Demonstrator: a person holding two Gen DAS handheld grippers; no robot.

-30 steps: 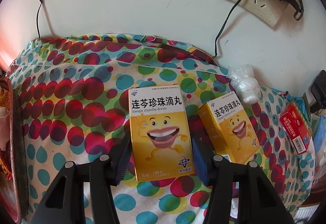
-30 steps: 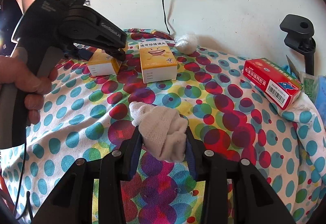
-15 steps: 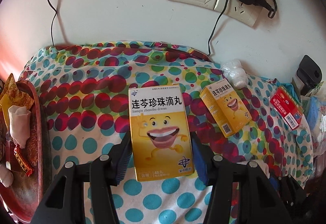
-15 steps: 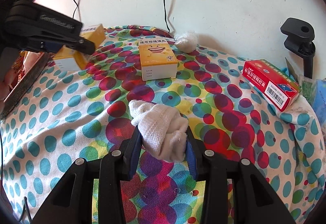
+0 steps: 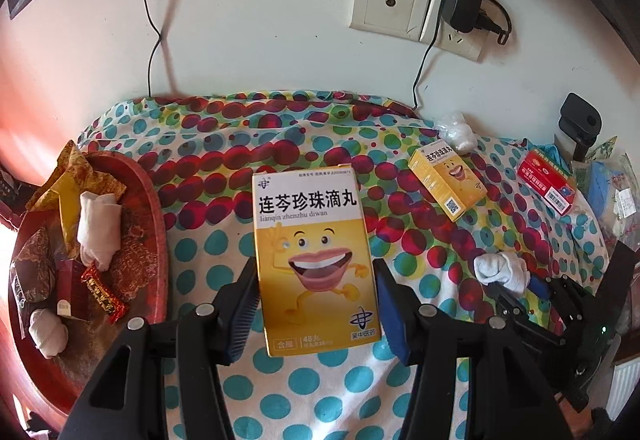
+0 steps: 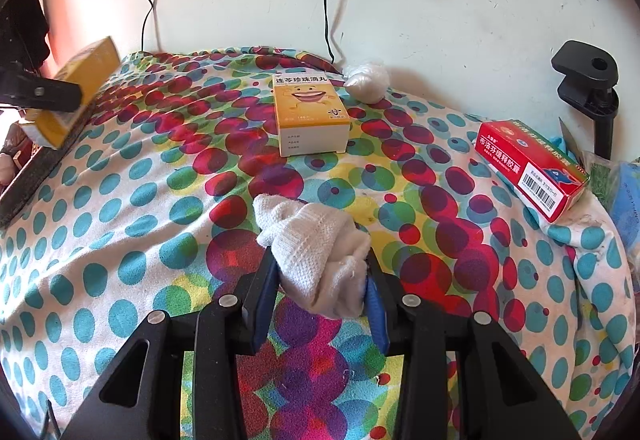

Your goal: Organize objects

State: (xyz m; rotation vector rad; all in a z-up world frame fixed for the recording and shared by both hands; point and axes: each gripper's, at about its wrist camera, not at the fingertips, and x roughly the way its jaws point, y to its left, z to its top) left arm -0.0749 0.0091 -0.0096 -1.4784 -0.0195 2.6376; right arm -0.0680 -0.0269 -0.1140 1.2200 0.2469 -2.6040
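Yellow cardboard medicine box (image 5: 314,260) clamped upright in left gripper (image 5: 316,304); red oval tray (image 5: 154,216) low-left, nearer than right gripper (image 6: 322,280), closed on white rolled sock (image 6: 316,256).

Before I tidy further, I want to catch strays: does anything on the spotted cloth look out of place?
Yes. The red medicine box sits skewed at the cloth's right edge, one end propped up on the bunched hem. The second yellow box lies alone mid-cloth, and a white wad sits against the wall.
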